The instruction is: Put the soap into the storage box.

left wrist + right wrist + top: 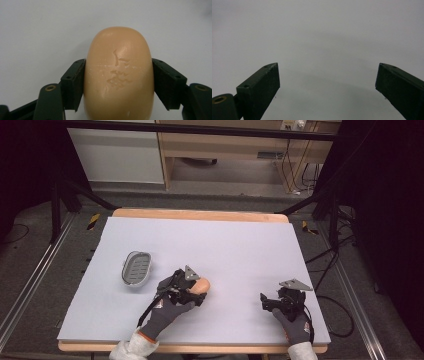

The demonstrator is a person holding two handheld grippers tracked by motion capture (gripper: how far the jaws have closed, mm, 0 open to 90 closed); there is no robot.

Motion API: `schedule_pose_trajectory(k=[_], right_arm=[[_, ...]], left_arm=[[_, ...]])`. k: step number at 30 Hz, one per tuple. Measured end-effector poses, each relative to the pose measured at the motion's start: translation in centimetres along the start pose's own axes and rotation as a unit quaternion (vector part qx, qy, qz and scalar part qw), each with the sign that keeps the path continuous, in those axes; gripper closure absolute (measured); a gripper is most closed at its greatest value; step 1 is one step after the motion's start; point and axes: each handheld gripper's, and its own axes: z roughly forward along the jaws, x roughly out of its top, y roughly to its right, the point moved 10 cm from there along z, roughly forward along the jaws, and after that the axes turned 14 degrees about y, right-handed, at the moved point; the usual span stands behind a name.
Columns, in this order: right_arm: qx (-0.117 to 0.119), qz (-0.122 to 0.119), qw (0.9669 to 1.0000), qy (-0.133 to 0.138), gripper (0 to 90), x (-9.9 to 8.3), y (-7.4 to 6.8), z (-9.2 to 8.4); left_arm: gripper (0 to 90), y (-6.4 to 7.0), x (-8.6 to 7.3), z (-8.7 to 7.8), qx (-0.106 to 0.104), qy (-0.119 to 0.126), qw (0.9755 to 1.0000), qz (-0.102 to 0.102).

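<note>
Jaws of left gripper clamp soap bar; right gripper wide; soap dish near.

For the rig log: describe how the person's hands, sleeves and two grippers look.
Both hands wear dark grey gloves with an orange band at the left cuff, over white sleeves. The left gripper and right gripper are black, each topped by a grey three-cornered plate. Their jaws are flat black blocks with small screw holes and brass-coloured pivot pins.

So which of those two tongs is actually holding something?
The left tongs, on the left in the high view: their jaws press both sides of the peach soap bar. The right tongs stand open over bare table.
</note>
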Motion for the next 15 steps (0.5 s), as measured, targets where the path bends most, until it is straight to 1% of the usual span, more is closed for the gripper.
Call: schedule_pose_trajectory(k=[6, 15], right_arm=[[-0.001, 0.002, 1.0000, 0.000, 5.8, 0.0, -0.1, 0.0], [0.000, 0.002, 1.0000, -0.001, 5.8, -0.1, 0.0, 0.0]], left_arm=[[31.6, -0.9, -0.2, -1.4, 0.003, 0.009, 0.9999, -0.009], [31.5, -1.8, -0.8, -2.8, 0.009, 0.016, 0.9997, -0.017]])
